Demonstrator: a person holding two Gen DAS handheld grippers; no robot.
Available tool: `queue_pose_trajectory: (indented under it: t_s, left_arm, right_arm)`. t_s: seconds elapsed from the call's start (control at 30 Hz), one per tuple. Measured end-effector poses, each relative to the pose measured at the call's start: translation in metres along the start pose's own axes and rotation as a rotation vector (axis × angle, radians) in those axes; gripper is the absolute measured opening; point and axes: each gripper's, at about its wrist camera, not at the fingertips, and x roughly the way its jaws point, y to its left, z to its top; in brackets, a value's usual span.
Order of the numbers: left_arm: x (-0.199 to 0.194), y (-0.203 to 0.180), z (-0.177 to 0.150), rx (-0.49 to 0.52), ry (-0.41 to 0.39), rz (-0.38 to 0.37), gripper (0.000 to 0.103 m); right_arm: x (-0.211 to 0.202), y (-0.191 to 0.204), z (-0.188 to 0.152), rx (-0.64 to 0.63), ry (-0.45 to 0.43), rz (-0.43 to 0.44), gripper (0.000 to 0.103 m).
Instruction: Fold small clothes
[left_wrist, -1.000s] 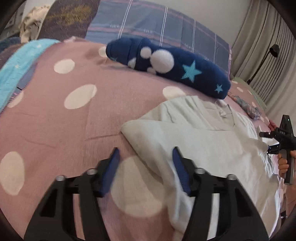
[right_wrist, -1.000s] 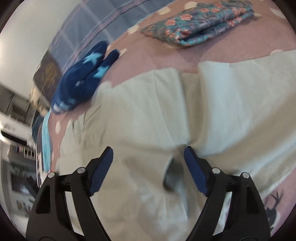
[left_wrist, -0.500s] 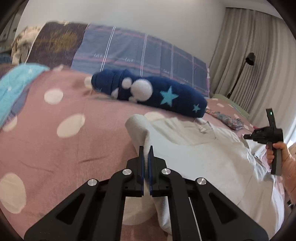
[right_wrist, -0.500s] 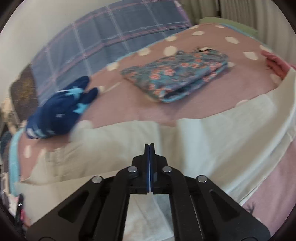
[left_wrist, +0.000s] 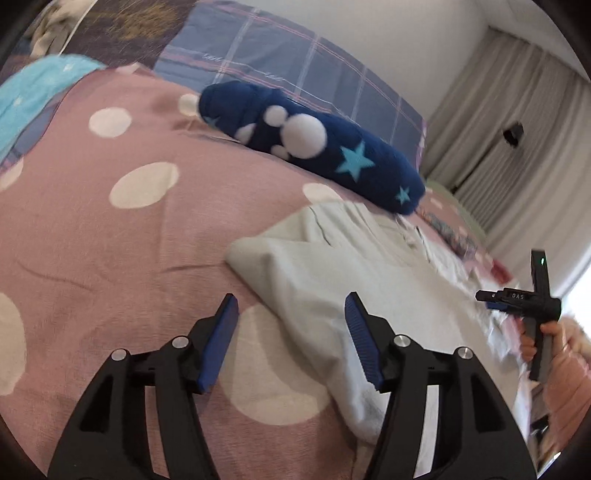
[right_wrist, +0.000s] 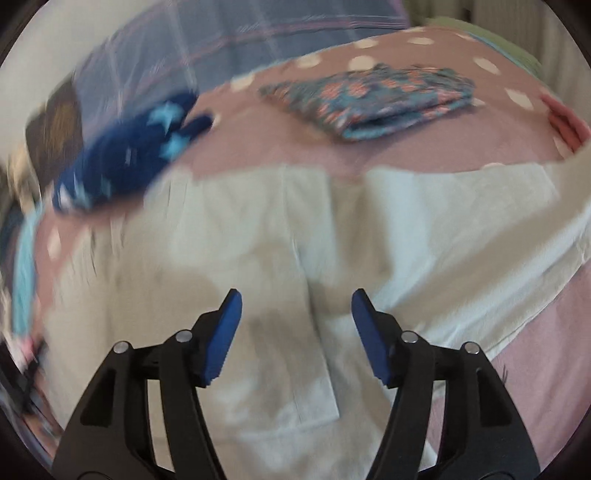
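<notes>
Left wrist view: left gripper (left_wrist: 291, 317), jaws just reopened and spread, low centre over the folded edge of the white garment (left_wrist: 369, 295) on the dotted bedspread (left_wrist: 92, 236); navy cushion (left_wrist: 314, 144) above, right gripper (left_wrist: 491, 297) at right edge. Right wrist view, blurred: right gripper (right_wrist: 295, 314), jaws just reopened, spread, nothing pinched, above the white garment (right_wrist: 424, 229) filling mid-frame; floral cloth (right_wrist: 373, 99) folded, upper right.

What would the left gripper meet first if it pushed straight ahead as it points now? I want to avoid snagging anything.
Most likely the folded edge of the pale garment, which crosses the gap ahead of the open left gripper, with the dotted pink bedspread directly under it. Depth is hard to judge.
</notes>
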Motion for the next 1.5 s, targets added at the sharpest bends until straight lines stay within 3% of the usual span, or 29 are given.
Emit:
queue_pose_trajectory:
  t_s: [0.03,0.07,0.1,0.13,0.23,0.33,0.5,0.63,0.67,0.77,0.87,0.97,1.13,1.33,1.37,1.43,1.5]
  left_arm:
    - [0.0,-0.003,-0.001,0.02,-0.001,-0.002,0.014]
    - [0.002,-0.004,-0.001,0.024,0.005,-0.006,0.001]
    - [-0.001,-0.005,-0.001,0.028,-0.012,0.013,0.002]
    - [-0.004,-0.006,-0.001,0.037,-0.024,0.022,0.002]
    - [-0.011,-0.015,-0.001,0.085,-0.057,0.065,0.002]
    - [-0.008,-0.017,-0.002,0.108,-0.045,0.117,0.002]
    - [-0.021,-0.005,0.004,0.071,-0.093,0.203,0.003]
    - [-0.046,-0.011,0.007,0.062,-0.179,0.046,0.01]
    - [-0.048,-0.015,0.006,0.064,-0.185,0.004,0.015]
    - [-0.026,-0.025,-0.001,0.067,-0.098,-0.099,0.019]
    - [0.003,-0.027,-0.01,0.072,0.025,-0.03,0.019]
    - [0.001,-0.014,-0.009,0.016,0.026,-0.071,0.018]
    - [0.005,-0.019,-0.011,0.051,0.036,-0.023,0.018]
    - [0.007,-0.031,-0.009,0.109,0.069,0.073,0.018]
    - [0.006,-0.033,-0.008,0.118,0.069,0.099,0.018]
    - [-0.005,-0.04,-0.006,0.13,0.05,0.232,0.019]
    - [-0.022,-0.049,-0.003,0.114,0.035,0.247,0.019]
  right_arm:
    - [0.003,0.002,-0.003,-0.023,0.0,-0.032,0.047]
    - [0.006,0.005,-0.006,-0.044,-0.016,-0.078,0.034]
    - [0.006,0.005,-0.006,-0.047,-0.03,-0.081,0.031]
    - [0.005,0.002,-0.006,-0.029,-0.043,-0.083,0.019]
    - [0.001,-0.009,0.0,0.029,-0.051,-0.104,0.013]
    - [-0.003,-0.023,0.003,0.055,-0.054,-0.224,0.012]
    - [-0.014,-0.038,-0.001,0.135,-0.08,-0.189,0.012]
    - [-0.026,-0.026,-0.008,0.101,-0.124,-0.101,0.012]
    - [-0.028,-0.023,-0.01,0.101,-0.134,-0.062,0.012]
    - [-0.025,-0.012,-0.017,0.074,-0.126,0.012,0.012]
    - [-0.014,-0.01,-0.026,0.023,-0.099,-0.018,0.011]
    - [-0.016,-0.018,-0.036,-0.003,-0.148,0.002,0.011]
    - [-0.041,-0.061,-0.045,0.076,-0.146,0.085,0.012]
    - [-0.071,-0.118,-0.046,0.181,-0.236,0.144,0.016]
    - [-0.071,-0.119,-0.044,0.175,-0.236,0.179,0.016]
    - [-0.072,-0.113,-0.035,0.135,-0.229,0.243,0.016]
    - [-0.069,-0.103,-0.027,0.091,-0.209,0.307,0.016]
